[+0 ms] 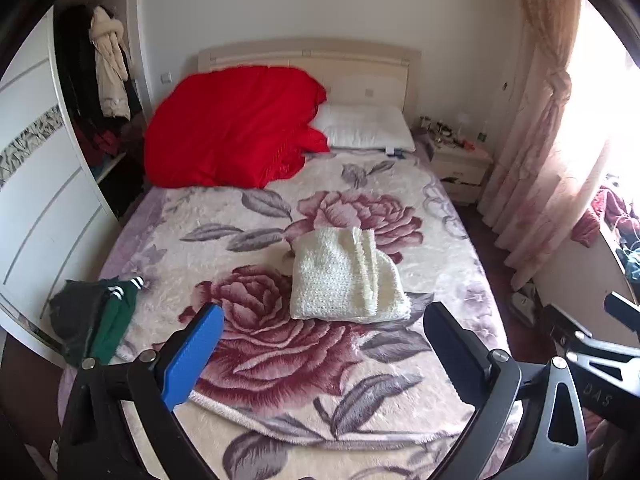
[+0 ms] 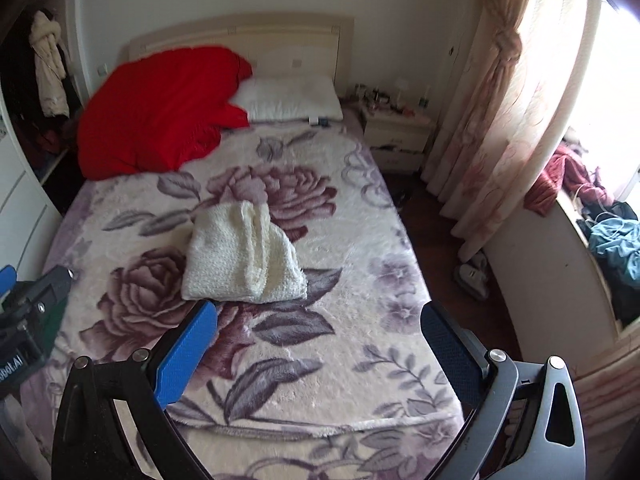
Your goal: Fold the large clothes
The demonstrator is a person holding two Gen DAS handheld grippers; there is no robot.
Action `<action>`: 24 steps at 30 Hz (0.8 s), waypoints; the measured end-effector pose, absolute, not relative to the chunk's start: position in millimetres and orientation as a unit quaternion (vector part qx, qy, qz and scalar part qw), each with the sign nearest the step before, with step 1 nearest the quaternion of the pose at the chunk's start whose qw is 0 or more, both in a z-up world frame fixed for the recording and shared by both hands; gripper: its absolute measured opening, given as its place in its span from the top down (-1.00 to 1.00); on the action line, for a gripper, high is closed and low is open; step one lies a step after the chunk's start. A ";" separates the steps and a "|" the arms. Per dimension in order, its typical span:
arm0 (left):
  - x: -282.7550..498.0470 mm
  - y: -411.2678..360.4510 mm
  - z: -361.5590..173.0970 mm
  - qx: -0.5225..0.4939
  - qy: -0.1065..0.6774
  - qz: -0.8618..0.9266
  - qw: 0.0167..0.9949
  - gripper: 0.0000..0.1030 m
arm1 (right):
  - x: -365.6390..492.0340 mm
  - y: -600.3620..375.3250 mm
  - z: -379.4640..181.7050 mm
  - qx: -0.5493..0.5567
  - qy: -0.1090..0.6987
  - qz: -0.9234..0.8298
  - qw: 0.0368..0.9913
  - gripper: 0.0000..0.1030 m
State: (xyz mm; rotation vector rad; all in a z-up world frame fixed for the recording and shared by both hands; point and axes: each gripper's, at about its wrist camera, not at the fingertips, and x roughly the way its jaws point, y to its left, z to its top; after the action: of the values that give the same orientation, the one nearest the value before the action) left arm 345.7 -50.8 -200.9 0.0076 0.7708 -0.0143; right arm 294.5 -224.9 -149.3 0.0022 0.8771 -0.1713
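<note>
A cream knitted garment (image 1: pixel 346 276) (image 2: pixel 242 254) lies folded into a compact stack in the middle of the floral bed blanket (image 1: pixel 280 360) (image 2: pixel 340 360). My left gripper (image 1: pixel 322 320) hovers open above the foot of the bed, short of the stack, with nothing between its fingers. My right gripper (image 2: pixel 320 316) is also open and empty, just right of and nearer than the stack. A dark green garment with white stripes (image 1: pixel 100 320) lies crumpled at the bed's left edge. The right gripper's body (image 1: pixel 592 344) shows at the left view's right edge.
A red duvet (image 1: pixel 236 128) (image 2: pixel 160 112) and a white pillow (image 1: pixel 368 126) (image 2: pixel 288 98) sit at the headboard. An open wardrobe (image 1: pixel 96 92) stands left; a nightstand (image 1: pixel 460 164) (image 2: pixel 400 132), curtains (image 2: pixel 500 120) and a cluttered window ledge (image 2: pixel 600 232) are on the right.
</note>
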 end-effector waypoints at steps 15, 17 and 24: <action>237.5 -50.3 -134.9 -0.011 0.357 0.013 0.934 -0.98 | 141.4 -222.8 -34.6 -0.016 0.377 -0.065 0.924 -1.00; 229.7 -51.9 -127.1 -0.007 0.350 0.017 0.936 -0.98 | 132.9 -222.0 -26.3 -0.016 0.374 -0.059 0.925 -1.00; 213.6 -51.6 -112.2 -0.003 0.351 0.034 0.936 -0.98 | 109.2 -220.2 4.1 -0.004 0.359 -0.027 0.933 -1.00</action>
State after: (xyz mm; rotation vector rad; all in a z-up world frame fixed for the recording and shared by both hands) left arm 213.6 -51.6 -112.2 -0.0056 0.7167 0.0695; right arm 109.2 -220.2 4.1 -0.0082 0.7339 -0.0562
